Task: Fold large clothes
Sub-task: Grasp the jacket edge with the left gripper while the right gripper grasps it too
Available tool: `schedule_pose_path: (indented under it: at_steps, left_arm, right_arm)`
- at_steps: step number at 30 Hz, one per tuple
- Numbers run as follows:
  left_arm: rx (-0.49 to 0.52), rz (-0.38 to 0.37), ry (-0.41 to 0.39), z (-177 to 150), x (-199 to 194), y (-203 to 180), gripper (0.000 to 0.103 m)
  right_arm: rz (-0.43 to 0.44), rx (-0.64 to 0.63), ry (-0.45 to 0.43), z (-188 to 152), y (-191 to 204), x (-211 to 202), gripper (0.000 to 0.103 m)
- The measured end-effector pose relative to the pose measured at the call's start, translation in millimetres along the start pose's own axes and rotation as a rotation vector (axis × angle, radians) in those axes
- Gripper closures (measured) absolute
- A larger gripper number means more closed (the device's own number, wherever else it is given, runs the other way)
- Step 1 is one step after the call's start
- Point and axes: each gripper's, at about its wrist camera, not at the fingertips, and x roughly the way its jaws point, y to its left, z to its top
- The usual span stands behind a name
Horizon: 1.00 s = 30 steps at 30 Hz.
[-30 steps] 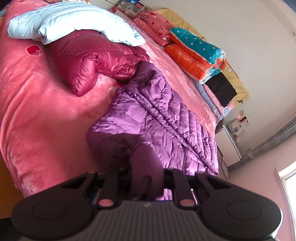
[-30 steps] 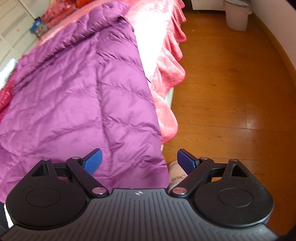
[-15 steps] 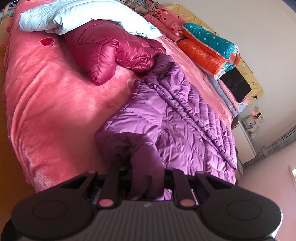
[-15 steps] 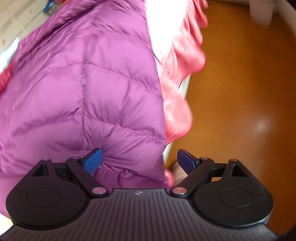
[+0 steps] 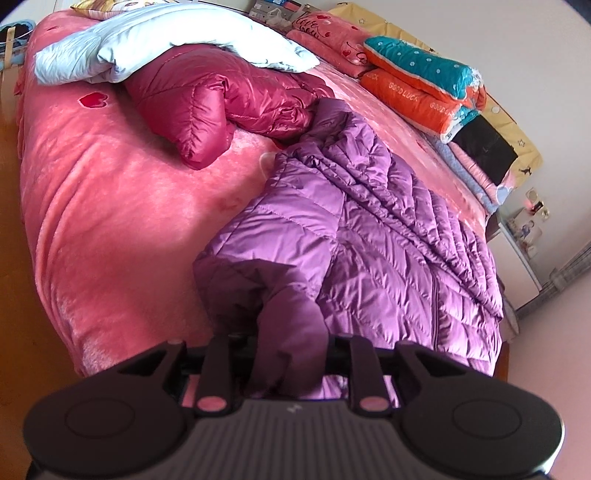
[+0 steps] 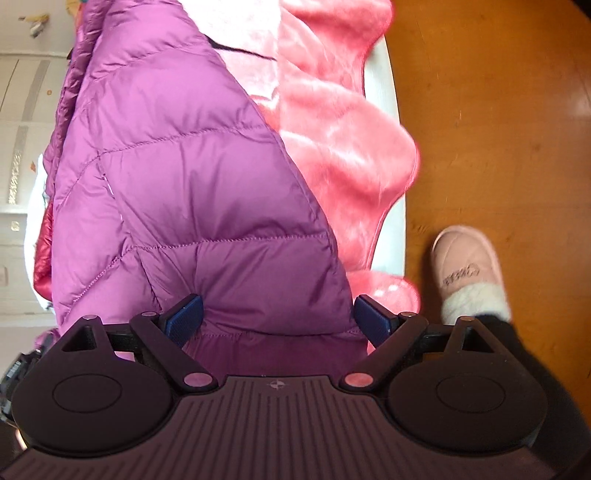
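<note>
jacket (image 5: 369,236) on bed (image 5: 110,206)

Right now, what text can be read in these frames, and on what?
"GOOD LUCK", repeated: orange folded quilt.
"Love", cursive; smaller script under it unreadable: pink pillow.
Dark lettering on pink slipper: too blurred.
Boxes behind the bed: print too small.

glossy quilted purple jacket (image 5: 369,236) on a plush pink blanket (image 5: 110,206), above a polished wood floor (image 6: 498,110).

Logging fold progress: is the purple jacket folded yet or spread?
Spread: the purple jacket lies full-length and rumpled on the bed.
</note>
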Motion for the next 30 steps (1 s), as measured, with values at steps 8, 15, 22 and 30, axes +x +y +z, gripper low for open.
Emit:
schedule_pose_path:
  at_steps: [8,15,22,30]
  left_arm:
    - [0.004,0.018,0.04,-13.0,0.9,10.2,0.064]
    - [-0.032,-0.005,0.059,-21.7,4.0,21.8,0.061]
    - [-0.088,-0.049,0.066,-25.0,4.8,33.4,0.073]
    - [-0.07,-0.066,0.043,-27.1,0.9,30.8,0.085]
  right_arm:
    - [0.042,0.118,0.042,-3.9,-12.6,10.8,0.0]
    - [0.103,0.205,0.045,-9.9,-23.7,15.9,0.0]
    - [0.13,0.303,-0.068,-27.6,-33.7,25.0,0.0]
    - [0.148,0.311,-0.14,-53.6,-23.5,12.5,0.004]
